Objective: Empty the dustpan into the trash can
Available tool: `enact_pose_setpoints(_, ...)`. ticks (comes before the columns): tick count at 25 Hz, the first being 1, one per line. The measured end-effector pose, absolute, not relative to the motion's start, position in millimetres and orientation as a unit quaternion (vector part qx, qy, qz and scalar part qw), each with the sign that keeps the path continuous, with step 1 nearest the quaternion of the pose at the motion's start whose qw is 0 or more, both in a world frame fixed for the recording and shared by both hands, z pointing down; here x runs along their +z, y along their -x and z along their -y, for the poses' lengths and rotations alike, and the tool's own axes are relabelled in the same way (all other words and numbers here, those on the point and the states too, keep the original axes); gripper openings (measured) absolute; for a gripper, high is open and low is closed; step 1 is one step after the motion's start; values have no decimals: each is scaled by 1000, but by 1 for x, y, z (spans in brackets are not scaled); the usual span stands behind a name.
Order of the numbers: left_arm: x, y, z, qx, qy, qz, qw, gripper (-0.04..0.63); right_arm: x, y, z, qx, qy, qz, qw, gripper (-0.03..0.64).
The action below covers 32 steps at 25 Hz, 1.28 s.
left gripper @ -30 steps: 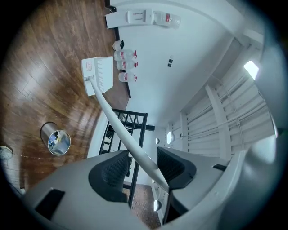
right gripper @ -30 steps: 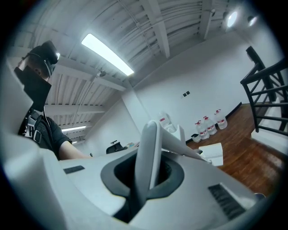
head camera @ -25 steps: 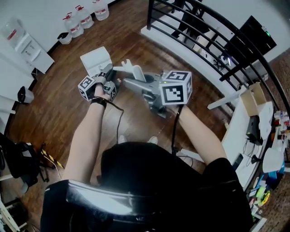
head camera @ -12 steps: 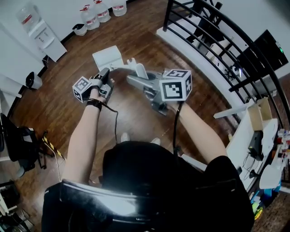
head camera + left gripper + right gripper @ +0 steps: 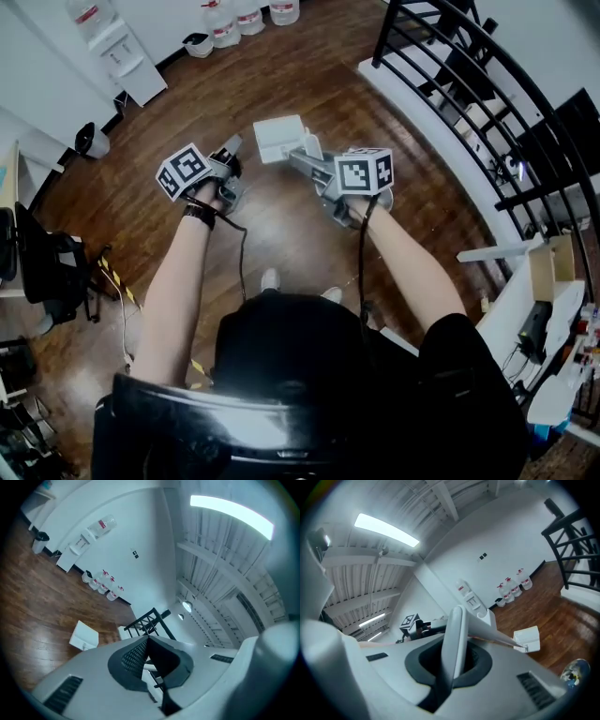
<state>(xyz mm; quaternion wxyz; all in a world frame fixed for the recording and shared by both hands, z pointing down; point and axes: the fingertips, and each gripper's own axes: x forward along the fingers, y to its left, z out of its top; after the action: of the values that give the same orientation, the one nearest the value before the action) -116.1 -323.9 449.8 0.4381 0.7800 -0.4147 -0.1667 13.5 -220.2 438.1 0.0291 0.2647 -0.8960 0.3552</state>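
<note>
Head view shows the dustpan (image 5: 485,630) held at the near edge of the white trash can (image 5: 277,138), which stands on the floor. We judge the emptying to be in hand, but cannot tell whether anything has dropped in. The right gripper (image 5: 319,169) is clamped on the dustpan's handle, and the left gripper (image 5: 149,641) has just closed its jaws together on nothing.

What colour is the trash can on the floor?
The trash can is white; head view shows it best.

Head cam steep down; gripper cams fwd; share trash can (image 5: 274,137).
</note>
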Motion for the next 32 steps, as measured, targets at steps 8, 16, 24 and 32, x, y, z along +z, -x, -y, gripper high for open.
enact_pose_setpoints(8,456,136,322,-97,-781,471,399,-5,520,-19,258,418,-297,858,33,17)
enact_pose_setpoints(16,467,126,309,-37,-794,485,365,-3,598,-29,278,452,-314,831,74,17)
enact_pose_setpoints(24,475,129,308,-11,-797,487,356,-2,649,-41,291,473,-344,807,82,18)
enact_pose_setpoints(32,482,125,314,-17,-791,487,370,-2,674,-57,292,487,-353,794,87,17)
